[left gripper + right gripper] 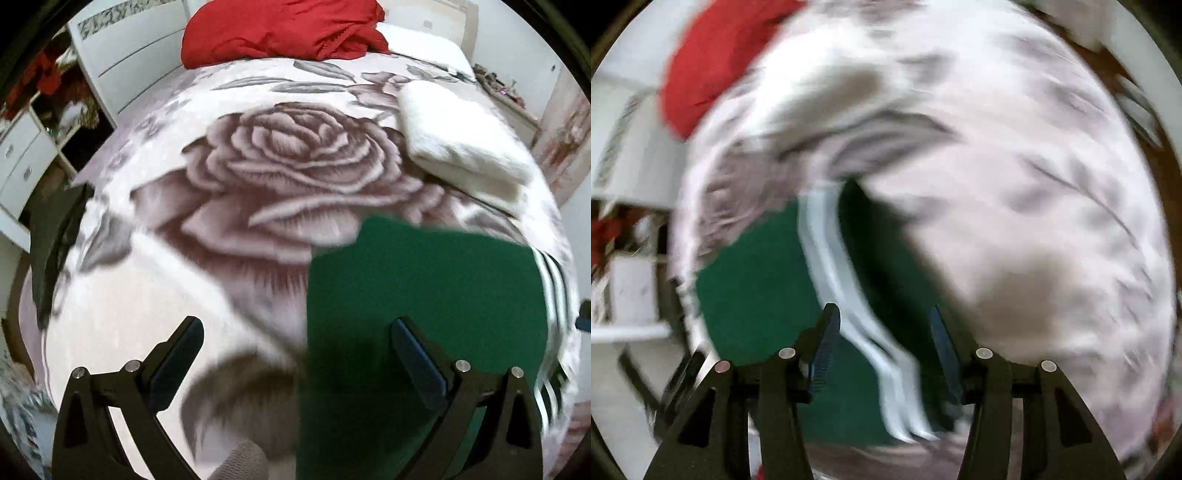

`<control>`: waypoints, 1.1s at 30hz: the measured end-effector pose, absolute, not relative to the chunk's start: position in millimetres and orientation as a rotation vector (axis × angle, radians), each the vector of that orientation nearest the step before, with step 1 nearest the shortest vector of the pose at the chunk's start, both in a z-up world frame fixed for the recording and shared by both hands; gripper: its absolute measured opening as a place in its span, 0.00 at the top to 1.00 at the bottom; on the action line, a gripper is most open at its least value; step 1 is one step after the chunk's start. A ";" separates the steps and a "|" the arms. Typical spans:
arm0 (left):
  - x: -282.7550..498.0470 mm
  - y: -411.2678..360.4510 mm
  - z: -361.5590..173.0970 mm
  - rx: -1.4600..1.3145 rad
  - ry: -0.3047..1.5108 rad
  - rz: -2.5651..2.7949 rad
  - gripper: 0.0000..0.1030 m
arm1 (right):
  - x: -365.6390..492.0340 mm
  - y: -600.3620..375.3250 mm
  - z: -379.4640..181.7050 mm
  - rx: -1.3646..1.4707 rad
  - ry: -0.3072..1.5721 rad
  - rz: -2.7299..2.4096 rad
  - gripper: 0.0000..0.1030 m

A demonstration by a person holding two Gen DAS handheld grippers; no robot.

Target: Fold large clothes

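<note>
While both views blur, the scene reads so:
Green garment: flat on the flowered blanket, lower right of frame.
Left gripper: jaws wide, nothing between.
Right gripper: jaws parted, pads clear of the white stripes.
Red cloth: top centre.

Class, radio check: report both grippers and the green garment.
Left gripper open. Right gripper open over white stripes. Green garment flat on bedspread. Nothing blocking.
</note>
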State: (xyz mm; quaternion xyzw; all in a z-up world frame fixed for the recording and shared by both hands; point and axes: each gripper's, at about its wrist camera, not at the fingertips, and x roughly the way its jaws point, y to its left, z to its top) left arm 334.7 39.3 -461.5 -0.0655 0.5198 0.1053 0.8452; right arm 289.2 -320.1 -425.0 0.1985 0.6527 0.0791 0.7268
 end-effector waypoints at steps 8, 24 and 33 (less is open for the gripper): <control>393.1 62.7 -520.6 -0.213 1.171 0.144 0.00 | 361.6 -263.4 -539.2 0.384 1.655 0.090 0.54; 265.8 1.2 -472.9 -0.279 1.304 0.143 0.00 | 229.4 -322.0 -452.2 0.551 1.663 -0.064 0.47; 253.1 -30.0 -496.9 -0.236 1.364 0.146 0.00 | 175.7 -327.1 -503.8 0.679 1.667 -0.099 0.47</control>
